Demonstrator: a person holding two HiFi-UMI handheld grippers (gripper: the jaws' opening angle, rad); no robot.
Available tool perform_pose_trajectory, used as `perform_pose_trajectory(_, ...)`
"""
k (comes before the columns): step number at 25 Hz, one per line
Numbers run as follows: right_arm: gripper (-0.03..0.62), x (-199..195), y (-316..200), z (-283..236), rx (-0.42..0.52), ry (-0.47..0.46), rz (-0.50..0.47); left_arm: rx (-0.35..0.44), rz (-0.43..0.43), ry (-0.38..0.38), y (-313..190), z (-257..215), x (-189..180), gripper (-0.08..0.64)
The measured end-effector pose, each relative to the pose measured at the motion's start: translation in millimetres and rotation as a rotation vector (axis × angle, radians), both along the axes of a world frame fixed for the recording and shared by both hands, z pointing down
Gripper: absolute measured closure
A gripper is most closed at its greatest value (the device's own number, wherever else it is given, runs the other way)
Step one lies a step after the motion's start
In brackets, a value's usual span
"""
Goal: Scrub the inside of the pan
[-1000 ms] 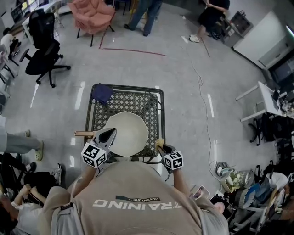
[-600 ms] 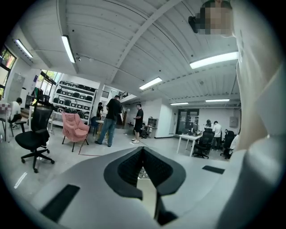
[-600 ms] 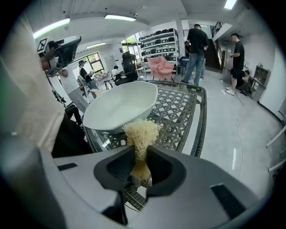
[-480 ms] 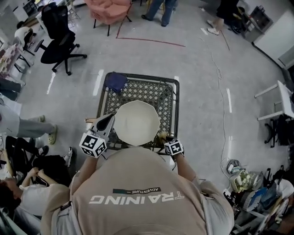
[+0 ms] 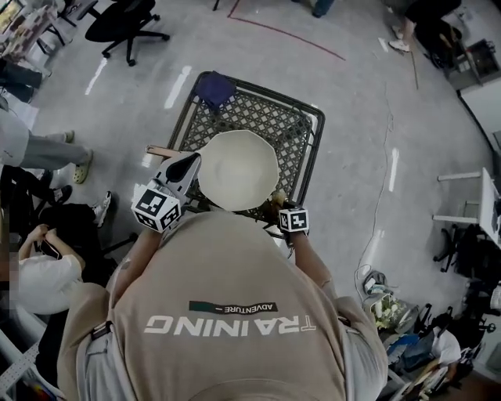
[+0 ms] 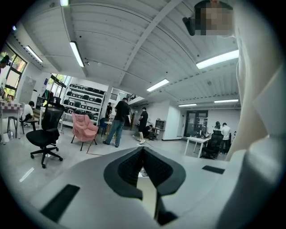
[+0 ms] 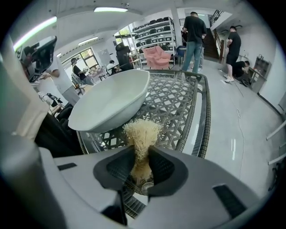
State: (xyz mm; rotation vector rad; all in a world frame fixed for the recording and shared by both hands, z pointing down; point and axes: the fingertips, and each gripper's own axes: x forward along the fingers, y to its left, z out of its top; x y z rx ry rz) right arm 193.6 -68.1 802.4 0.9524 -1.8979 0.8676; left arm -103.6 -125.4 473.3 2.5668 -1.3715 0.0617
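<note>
Jaws of right gripper (image 7: 142, 166), just eased slightly, pinch the scrubber (image 7: 142, 133) at the pan's (image 5: 237, 168) 5 o'clock; left gripper (image 6: 143, 154) clamps the handle (image 5: 160, 150). Likely approach step: next, carry scrubber over the rim.

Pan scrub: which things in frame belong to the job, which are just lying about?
Job: pan, held up by the left gripper; fibrous scrubber, pinched in the right gripper, whose jaws have just opened slightly; mesh table underneath.
Lying about: blue cloth on the table's far corner; office chair on the floor beyond.
</note>
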Motion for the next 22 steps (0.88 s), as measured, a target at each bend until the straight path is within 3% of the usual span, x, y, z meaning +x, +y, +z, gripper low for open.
perform_pose_trajectory(6,0.405,-16.2,0.5,11.2,-0.024,0.025,0.054,0.012,0.004,0.022,-4.6,3.3,-18.4,0.543)
perform_pose_trajectory(9,0.405,-21.7,1.3,2.5,0.008,0.004,0.097,0.006,0.008,0.028,-1.7,5.6,-23.8,0.541)
perform_pose_trajectory(11,0.405,-25.7,1.6,-8.0,0.046,-0.033,0.109,0.005,0.013,0.027,-1.6,6.5,-24.4,0.541)
perform_pose_trajectory(16,0.407,-21.8,0.6,-35.7,0.154,-0.017,0.091,0.021,0.04,0.037,-4.7,8.5,-18.1,0.541)
perform_pose_trajectory(19,0.44,-22.6,-11.1,-79.0,0.255,-0.088,0.104,0.03,0.06,0.06,-5.4,9.3,-12.5,0.541)
perform_pose_trajectory(22,0.471,-47.2,-22.2,-138.7,0.384,-0.188,0.019,0.043,0.122,0.043,-11.4,11.9,-5.1,0.541)
